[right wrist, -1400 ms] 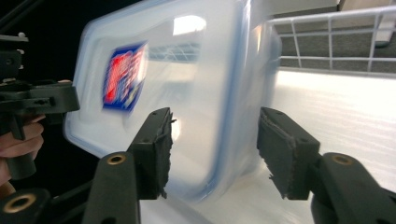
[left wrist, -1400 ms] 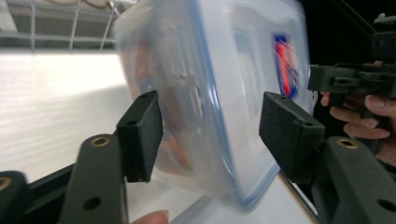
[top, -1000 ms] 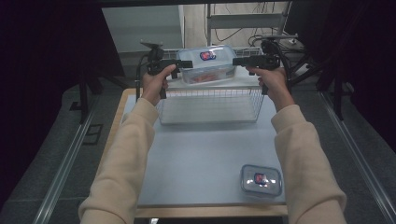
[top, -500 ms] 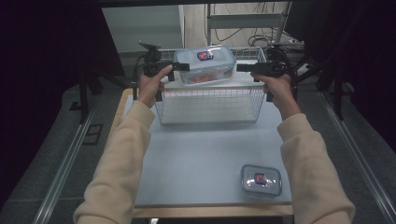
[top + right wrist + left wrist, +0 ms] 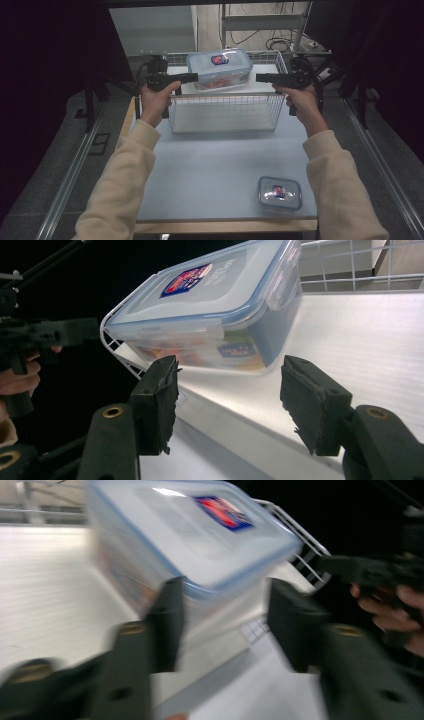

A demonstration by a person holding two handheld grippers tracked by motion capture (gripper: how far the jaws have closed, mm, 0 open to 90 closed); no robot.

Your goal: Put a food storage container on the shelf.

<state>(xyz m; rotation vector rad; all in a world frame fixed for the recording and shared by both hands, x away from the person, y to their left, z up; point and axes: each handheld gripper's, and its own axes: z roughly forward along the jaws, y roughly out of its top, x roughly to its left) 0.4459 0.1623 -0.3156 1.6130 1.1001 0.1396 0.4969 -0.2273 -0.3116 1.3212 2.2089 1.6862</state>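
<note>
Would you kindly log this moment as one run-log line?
large lidded container: tilted on far rim of wire basket | left hand-held gripper: beside it, closing | right hand-held gripper: open, apart | small lidded container: on table

The high view is dim around the edges, black at far left and right, with the pale table [image 5: 215, 165] evenly lit from above. The left gripper view is smeared with motion blur, the box [image 5: 190, 535] streaked, glare on its lid. The right gripper view is sharper, its white surface washed out at right, darkness at left.
</note>
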